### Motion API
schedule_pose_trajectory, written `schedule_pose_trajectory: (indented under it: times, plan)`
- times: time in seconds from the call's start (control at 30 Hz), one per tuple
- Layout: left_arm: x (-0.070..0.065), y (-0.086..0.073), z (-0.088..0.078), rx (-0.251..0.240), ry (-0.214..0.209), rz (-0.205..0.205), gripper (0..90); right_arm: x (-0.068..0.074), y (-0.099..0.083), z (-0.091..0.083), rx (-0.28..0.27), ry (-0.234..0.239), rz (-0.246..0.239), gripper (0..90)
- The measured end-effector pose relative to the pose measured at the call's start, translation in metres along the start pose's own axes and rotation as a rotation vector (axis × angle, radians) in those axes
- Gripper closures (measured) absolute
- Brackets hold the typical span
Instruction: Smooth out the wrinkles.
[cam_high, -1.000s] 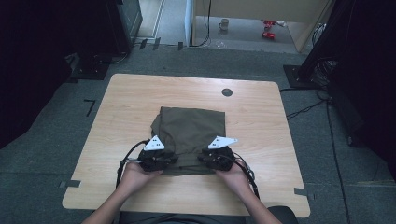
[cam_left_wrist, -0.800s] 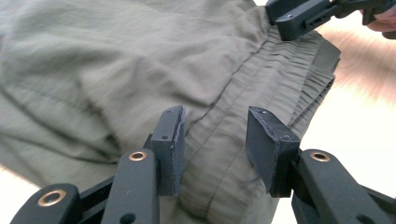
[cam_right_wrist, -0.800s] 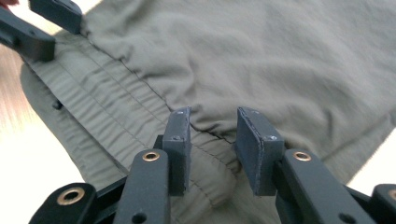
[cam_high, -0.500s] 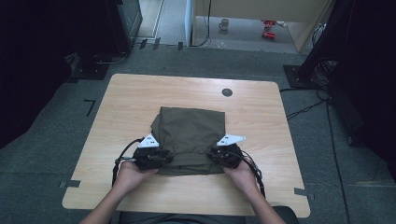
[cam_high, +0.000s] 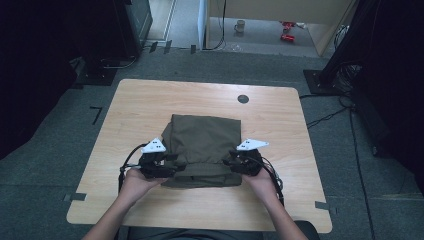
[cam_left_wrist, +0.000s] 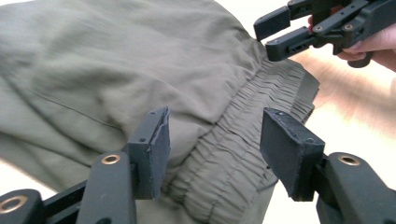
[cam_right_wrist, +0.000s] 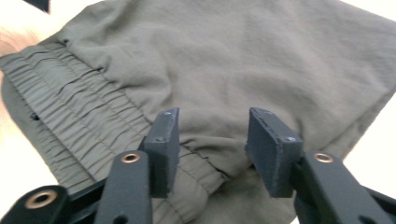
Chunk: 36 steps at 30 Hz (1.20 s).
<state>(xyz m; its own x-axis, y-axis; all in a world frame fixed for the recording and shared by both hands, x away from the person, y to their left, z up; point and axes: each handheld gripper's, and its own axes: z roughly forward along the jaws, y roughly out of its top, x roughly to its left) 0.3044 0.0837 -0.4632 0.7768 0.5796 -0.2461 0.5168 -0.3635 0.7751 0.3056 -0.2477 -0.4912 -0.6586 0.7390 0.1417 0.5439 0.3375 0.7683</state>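
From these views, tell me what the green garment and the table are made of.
Green garment: seemingly thin woven cloth, matte, finely creased, with a gathered elastic waistband. Table: light wood or wood-look laminate, smooth, grain lines visible; which one isn't clear.

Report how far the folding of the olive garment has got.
Done: the olive garment lies on the table as a compact, layered rectangle. In hand: both grippers sit at its near corners, left gripper open over the gathered waistband, right gripper open over the folded edge; neither pinches cloth. Left: probably a final fold or tidy, though I cannot tell whether more is intended.
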Motion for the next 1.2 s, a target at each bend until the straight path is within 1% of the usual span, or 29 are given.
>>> schedule_pose_trajectory:
  times: [0.1,0.17,0.3,0.4,0.57,0.77,0.83,1.07,1.2]
  plan:
    - [0.004,0.001,-0.006,-0.010,0.019,0.001,41.7,0.000,0.000,-0.001,-0.005,-0.022,-0.018,49.3]
    - [0.008,0.000,-0.008,-0.009,0.038,0.005,41.0,-0.001,0.000,-0.003,-0.013,-0.032,-0.020,46.4]
    - [0.014,-0.001,-0.013,-0.009,0.081,0.023,40.0,-0.005,0.000,-0.005,-0.020,-0.036,0.008,41.4]
    - [0.019,-0.002,-0.016,-0.007,0.107,0.025,39.6,-0.010,0.000,-0.009,-0.034,-0.043,0.026,39.3]
    - [0.028,-0.004,-0.020,-0.007,0.126,0.008,39.4,-0.018,0.000,-0.013,-0.046,-0.060,0.049,38.1]
    - [0.038,-0.007,-0.023,0.001,0.158,-0.004,39.1,-0.025,0.000,-0.018,-0.063,-0.076,0.055,37.8]
    - [0.042,-0.008,-0.025,-0.001,0.166,-0.010,38.9,-0.027,-0.001,-0.019,-0.071,-0.077,0.065,37.8]
    - [0.058,-0.014,-0.031,0.009,0.219,-0.028,38.6,-0.037,-0.004,-0.022,-0.085,-0.096,0.085,37.2]
    - [0.068,-0.018,-0.035,0.007,0.239,-0.044,38.5,-0.045,-0.007,-0.021,-0.089,-0.109,0.093,37.2]
